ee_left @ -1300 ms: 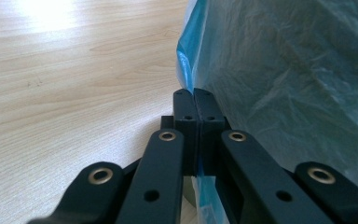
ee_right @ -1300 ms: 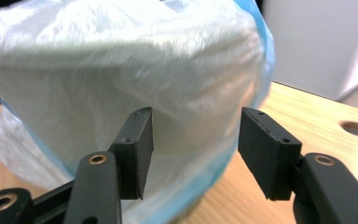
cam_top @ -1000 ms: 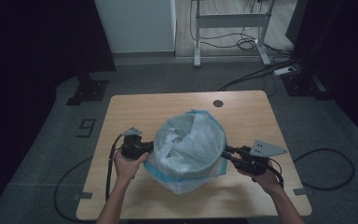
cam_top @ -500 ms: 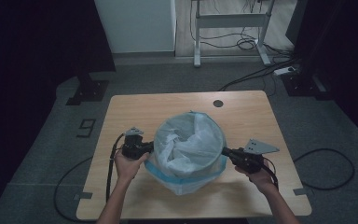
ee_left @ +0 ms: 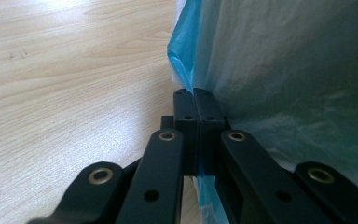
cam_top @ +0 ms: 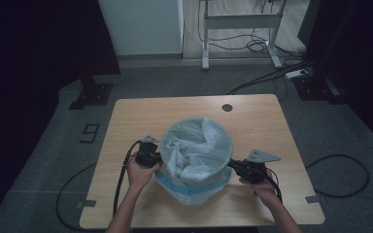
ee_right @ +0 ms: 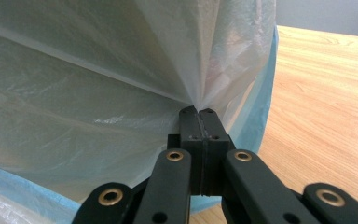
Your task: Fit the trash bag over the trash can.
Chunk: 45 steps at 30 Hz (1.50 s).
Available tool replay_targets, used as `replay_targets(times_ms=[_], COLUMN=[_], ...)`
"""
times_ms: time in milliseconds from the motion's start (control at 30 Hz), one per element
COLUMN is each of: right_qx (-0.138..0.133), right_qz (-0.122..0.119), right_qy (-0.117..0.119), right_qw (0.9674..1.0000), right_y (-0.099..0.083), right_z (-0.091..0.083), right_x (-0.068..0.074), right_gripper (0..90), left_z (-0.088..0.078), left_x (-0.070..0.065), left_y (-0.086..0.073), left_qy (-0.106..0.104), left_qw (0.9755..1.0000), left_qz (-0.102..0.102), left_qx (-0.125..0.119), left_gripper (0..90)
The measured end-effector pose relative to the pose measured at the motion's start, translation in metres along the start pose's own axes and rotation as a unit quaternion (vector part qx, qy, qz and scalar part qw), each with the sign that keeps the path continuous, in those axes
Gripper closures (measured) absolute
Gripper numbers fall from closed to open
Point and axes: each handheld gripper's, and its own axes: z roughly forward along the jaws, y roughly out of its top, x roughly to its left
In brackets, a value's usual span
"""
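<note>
- Your left gripper (cam_top: 151, 158) and right gripper (cam_top: 240, 168) each pinched the white bin liner (cam_top: 194, 145), pulling it down over the blue bin's (cam_top: 192, 190) rim.

The bin (cam_top: 196, 160) stands on the table (cam_top: 252, 121), between left claw (cam_top: 156, 158) and right claw (cam_top: 234, 165).

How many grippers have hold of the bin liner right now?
2. The left gripper is shut on the bin liner at the bin's left side; the right gripper is shut on it at the right side. No other gripper appears.
</note>
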Motion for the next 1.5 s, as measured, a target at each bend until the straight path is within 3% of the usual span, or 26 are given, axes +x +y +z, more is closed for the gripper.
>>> replay_targets(times_ms=[233, 333, 500, 667, 833, 933, 1000, 1133, 1233, 1400, 1500], right_qx=[0.005, -0.020, -0.056, -0.061, -0.052, -0.031, -0.015, 0.020, 0.050, 0.073, 0.069], right_qz=[0.004, 0.005, -0.016, -0.036, -0.047, -0.052, -0.051, -0.055, -0.056, -0.055, -0.054], right_qy=[-0.016, -0.025, -0.014, -0.002, 0.037, 0.052, 0.064, 0.068, 0.050, 0.043, 0.038], right_qw=[0.9999, 0.9995, 0.9982, 0.9975, 0.9969, 0.9968, 0.9965, 0.9959, 0.9959, 0.9948, 0.9954], right_y=[-0.003, -0.002, 0.002, 0.000, -0.005, -0.009, -0.014, -0.026, -0.030, -0.034, -0.035], right_z=[-0.001, -0.010, -0.032, -0.042, -0.037, -0.027, -0.021, -0.012, -0.008, -0.007, -0.008], right_x=[-0.001, 0.004, 0.027, 0.058, 0.079, 0.084, 0.083, 0.081, 0.079, 0.076, 0.075], right_gripper=[88.5, 71.2, 50.9, 44.6, 41.9, 42.2, 47.9, 72.7, 84.6, 86.5, 76.3], left_z=[-0.003, -0.007, -0.017, -0.030, -0.034, -0.033, -0.033, -0.031, -0.029, -0.027, -0.030], left_x=[0.004, 0.003, 0.002, 0.001, 0.002, 0.001, 0.001, 0.004, 0.008, 0.013, 0.013], left_y=[-0.010, -0.011, -0.012, -0.015, -0.015, -0.016, -0.016, -0.019, -0.023, -0.029, -0.030], left_qy=[-0.009, -0.012, -0.015, -0.017, -0.026, -0.021, -0.017, -0.019, -0.017, -0.018, -0.006], left_qw=[0.9998, 0.9997, 0.9992, 0.9980, 0.9977, 0.9982, 0.9984, 0.9984, 0.9985, 0.9985, 0.9981], left_qz=[-0.013, -0.012, -0.007, -0.008, -0.011, -0.007, -0.004, -0.014, -0.022, -0.034, -0.033], left_qx=[-0.011, -0.019, -0.037, -0.061, -0.062, -0.056, -0.053, -0.051, -0.046, -0.039, -0.051], left_gripper=[89.3, 89.2, 86.6, 83.0, 85.6, 86.1, 86.2, 86.3, 86.4, 85.9, 78.6])
